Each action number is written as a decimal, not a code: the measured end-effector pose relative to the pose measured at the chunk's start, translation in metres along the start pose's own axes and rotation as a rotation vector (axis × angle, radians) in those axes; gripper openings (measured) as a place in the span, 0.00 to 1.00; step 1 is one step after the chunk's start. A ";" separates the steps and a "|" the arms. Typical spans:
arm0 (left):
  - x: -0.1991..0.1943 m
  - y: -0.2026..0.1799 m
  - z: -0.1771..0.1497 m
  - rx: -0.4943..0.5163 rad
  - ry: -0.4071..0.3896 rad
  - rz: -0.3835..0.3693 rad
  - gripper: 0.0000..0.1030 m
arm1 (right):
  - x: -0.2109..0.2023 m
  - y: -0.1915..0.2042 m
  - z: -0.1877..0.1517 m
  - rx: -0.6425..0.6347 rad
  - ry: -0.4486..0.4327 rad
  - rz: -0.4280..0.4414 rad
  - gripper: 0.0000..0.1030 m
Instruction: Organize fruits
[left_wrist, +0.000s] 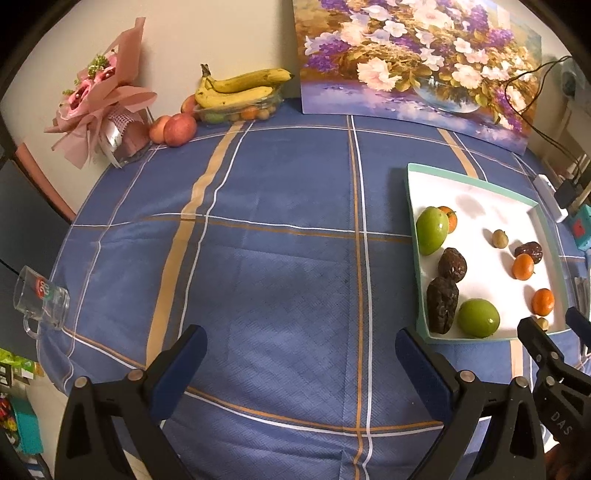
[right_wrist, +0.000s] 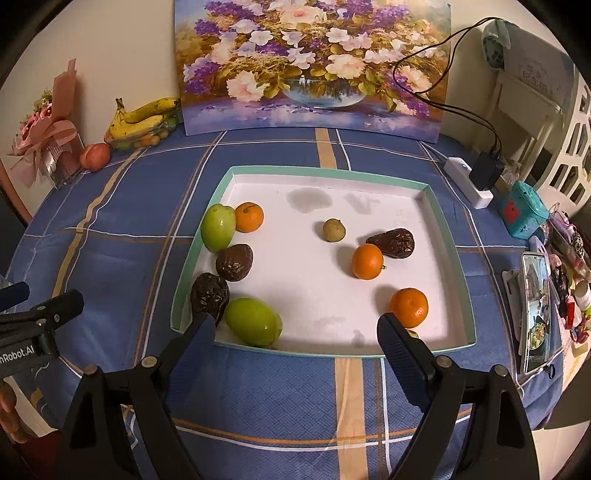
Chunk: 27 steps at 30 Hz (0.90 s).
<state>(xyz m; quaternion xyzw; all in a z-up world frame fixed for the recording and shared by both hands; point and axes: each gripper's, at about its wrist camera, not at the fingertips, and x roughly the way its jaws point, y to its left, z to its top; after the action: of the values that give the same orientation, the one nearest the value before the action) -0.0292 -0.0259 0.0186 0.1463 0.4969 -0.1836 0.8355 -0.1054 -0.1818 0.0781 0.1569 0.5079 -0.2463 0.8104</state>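
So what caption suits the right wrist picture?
Open right gripper facing a teal-rimmed white tray of mixed fruits on a blue plaid tablecloth.

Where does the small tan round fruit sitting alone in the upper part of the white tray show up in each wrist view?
Left wrist: the small tan fruit is at the right, in the tray's far half, left of a dark wrinkled fruit.
Right wrist: it is just above centre, up and left of the middle orange.
Shared landmark: the flower painting leaning on the wall behind the tray.
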 end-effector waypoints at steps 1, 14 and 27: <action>-0.001 -0.001 0.000 0.003 -0.002 0.001 1.00 | 0.000 0.000 0.000 0.000 0.000 0.001 0.87; 0.006 -0.004 -0.001 0.002 0.033 0.047 1.00 | 0.000 0.000 0.001 0.005 0.001 0.000 0.87; 0.007 -0.005 -0.002 0.011 0.042 0.043 1.00 | 0.000 -0.001 0.001 0.003 0.002 0.001 0.87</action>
<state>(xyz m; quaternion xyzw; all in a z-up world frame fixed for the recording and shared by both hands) -0.0297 -0.0312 0.0110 0.1655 0.5098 -0.1651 0.8279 -0.1055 -0.1828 0.0783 0.1587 0.5081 -0.2466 0.8098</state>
